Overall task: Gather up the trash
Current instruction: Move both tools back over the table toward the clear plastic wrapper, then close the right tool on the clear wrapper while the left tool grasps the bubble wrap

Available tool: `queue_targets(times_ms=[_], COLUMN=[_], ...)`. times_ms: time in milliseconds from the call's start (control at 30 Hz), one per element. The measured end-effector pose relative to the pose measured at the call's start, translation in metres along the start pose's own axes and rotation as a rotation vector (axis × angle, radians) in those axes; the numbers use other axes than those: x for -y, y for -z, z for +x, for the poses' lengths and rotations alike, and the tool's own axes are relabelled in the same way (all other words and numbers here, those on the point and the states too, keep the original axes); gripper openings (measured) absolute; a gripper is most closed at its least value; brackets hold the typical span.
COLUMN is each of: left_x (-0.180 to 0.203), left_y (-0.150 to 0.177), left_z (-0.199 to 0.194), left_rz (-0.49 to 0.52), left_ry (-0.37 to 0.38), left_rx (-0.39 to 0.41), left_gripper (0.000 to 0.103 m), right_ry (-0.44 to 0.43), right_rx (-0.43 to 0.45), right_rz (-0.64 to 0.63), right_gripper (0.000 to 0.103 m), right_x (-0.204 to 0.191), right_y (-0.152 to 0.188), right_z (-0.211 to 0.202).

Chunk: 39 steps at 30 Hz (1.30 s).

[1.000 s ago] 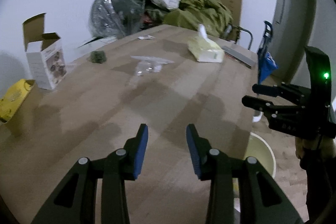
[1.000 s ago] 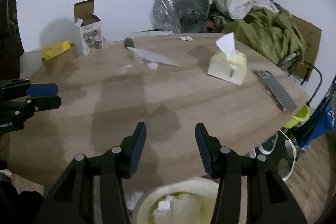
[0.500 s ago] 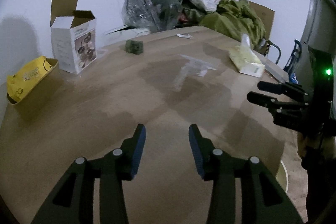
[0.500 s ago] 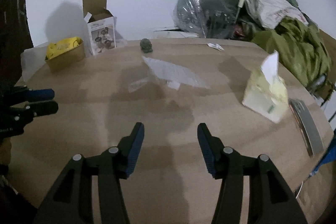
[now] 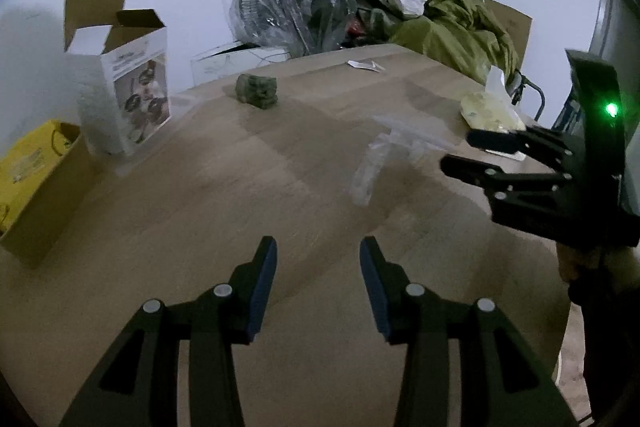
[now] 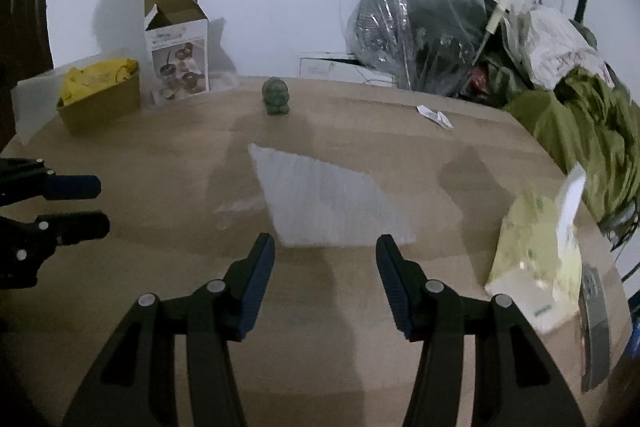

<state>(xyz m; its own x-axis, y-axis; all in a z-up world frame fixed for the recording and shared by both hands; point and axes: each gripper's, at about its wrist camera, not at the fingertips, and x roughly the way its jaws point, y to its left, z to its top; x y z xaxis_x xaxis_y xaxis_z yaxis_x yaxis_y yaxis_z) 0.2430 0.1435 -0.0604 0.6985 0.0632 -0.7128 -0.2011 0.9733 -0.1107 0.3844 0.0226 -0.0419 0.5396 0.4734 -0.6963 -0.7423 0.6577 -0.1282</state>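
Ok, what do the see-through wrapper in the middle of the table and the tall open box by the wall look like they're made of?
The wrapper looks like thin clear plastic film: the wood grain shows through it, with pale glare and creases. The open box looks like cardboard: raw brown inside the flaps, white printed faces outside, probably smooth-coated.

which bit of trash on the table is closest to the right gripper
The clear plastic wrapper, lying just ahead of the right gripper. The small torn white packet lies much farther back, near the table's far edge.
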Motion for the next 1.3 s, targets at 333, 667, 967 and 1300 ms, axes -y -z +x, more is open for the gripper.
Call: queue_targets(times_ms=[333,667,967,1300], left_x=[-0.001,0.016,0.038,0.048], left_y=[-0.016,-0.047,-0.08,-0.078], left_z=[0.035,0.059,0.095,0.115], left_rz=[0.028,0.062,0.155,0.248], left_ry=[0.061,0.139,0.173,0.142], left_rx=[-0.046,-0.039,-0.033,-0.08], left_gripper=[0.043,0.055,0.061,0.057], right_ry=[-0.035,-0.014,0.041,0.077], right_rx=[0.014,0.101,0.127,0.135], right_rz=[-0.076,-0.002,0.075,0.125], right_gripper=[0.008,0.005,0.005,0.005], right_x=[-0.009,0.008,0.035,0.047], right_y=[-0.015,-0.012,0.002,0.015], right_z=[0.017,-0.018,-0.046,-0.063])
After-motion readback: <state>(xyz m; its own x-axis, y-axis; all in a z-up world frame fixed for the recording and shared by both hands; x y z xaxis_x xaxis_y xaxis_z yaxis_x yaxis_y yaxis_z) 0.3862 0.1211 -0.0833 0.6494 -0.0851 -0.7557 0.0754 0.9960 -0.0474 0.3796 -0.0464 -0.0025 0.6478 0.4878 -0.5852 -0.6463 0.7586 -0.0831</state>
